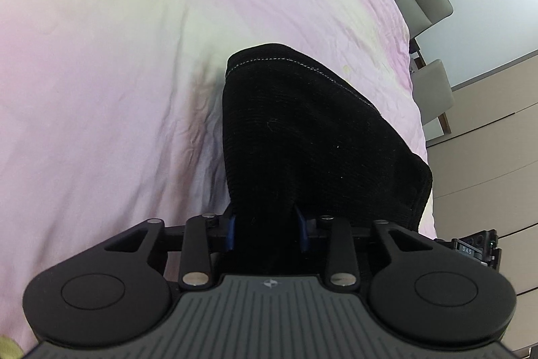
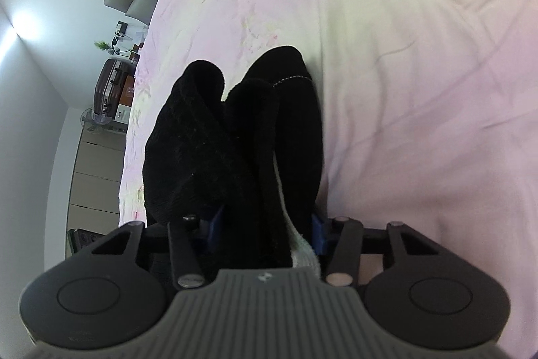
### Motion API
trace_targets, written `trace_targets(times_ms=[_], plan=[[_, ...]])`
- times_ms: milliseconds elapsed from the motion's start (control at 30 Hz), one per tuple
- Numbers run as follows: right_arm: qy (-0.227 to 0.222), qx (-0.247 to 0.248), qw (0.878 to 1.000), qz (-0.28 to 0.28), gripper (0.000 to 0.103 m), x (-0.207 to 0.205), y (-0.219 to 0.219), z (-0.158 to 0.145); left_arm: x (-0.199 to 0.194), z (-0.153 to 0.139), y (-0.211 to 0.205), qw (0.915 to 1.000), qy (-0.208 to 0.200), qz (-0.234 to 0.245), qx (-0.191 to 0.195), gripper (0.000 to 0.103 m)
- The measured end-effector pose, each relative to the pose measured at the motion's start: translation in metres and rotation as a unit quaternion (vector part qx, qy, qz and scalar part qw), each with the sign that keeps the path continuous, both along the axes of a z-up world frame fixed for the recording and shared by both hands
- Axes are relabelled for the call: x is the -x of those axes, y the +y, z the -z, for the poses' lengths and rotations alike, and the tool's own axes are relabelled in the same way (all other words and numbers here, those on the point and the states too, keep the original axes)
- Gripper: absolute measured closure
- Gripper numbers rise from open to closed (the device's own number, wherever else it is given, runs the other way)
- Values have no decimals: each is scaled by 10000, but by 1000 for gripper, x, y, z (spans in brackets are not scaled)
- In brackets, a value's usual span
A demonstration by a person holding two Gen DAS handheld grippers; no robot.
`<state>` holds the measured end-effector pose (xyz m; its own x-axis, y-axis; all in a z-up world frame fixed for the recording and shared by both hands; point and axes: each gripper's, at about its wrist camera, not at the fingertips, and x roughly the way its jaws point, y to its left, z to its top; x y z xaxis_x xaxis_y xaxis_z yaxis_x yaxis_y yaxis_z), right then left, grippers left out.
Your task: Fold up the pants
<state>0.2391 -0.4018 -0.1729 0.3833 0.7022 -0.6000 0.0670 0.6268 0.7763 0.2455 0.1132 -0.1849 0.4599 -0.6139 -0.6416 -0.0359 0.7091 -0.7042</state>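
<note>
Both grips locked: left hand-held gripper (image 1: 267, 229) clamps the black pants (image 1: 302, 130), right hand-held gripper (image 2: 265, 229) pinches bunched layers. Best keep both level, cloth taut, lowering evenly onto the bed (image 1: 117, 39).

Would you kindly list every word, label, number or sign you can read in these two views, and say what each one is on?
"DAS": white letters on a small black device at the right edge of the left wrist view.
Emblem on the left gripper's grey body: a symbol, no letters.
Emblem on the right gripper's body: too blurred to read.
Boxes beside the suitcase: print too small to read.
</note>
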Motion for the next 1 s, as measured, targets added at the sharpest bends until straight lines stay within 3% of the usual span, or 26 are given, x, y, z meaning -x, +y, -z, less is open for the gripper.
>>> trace_targets(times_ms=[333, 633, 833, 1000], plan=[[-400, 601, 9969, -309, 63, 21, 40, -87, 21, -46, 14, 9995, -288, 18, -93, 75], [-905, 321, 9940, -528, 63, 28, 113, -150, 45, -126, 87, 9944, -893, -209, -530, 75], [-1062, -104, 9911, -801, 63, 23, 198, -167, 65, -175, 161, 9857, -1102, -488, -1176, 75], [-1028, -468, 9885, -1007, 63, 16, 280, -158, 72, -190, 221, 9792, -1020, -651, -1630, 75]])
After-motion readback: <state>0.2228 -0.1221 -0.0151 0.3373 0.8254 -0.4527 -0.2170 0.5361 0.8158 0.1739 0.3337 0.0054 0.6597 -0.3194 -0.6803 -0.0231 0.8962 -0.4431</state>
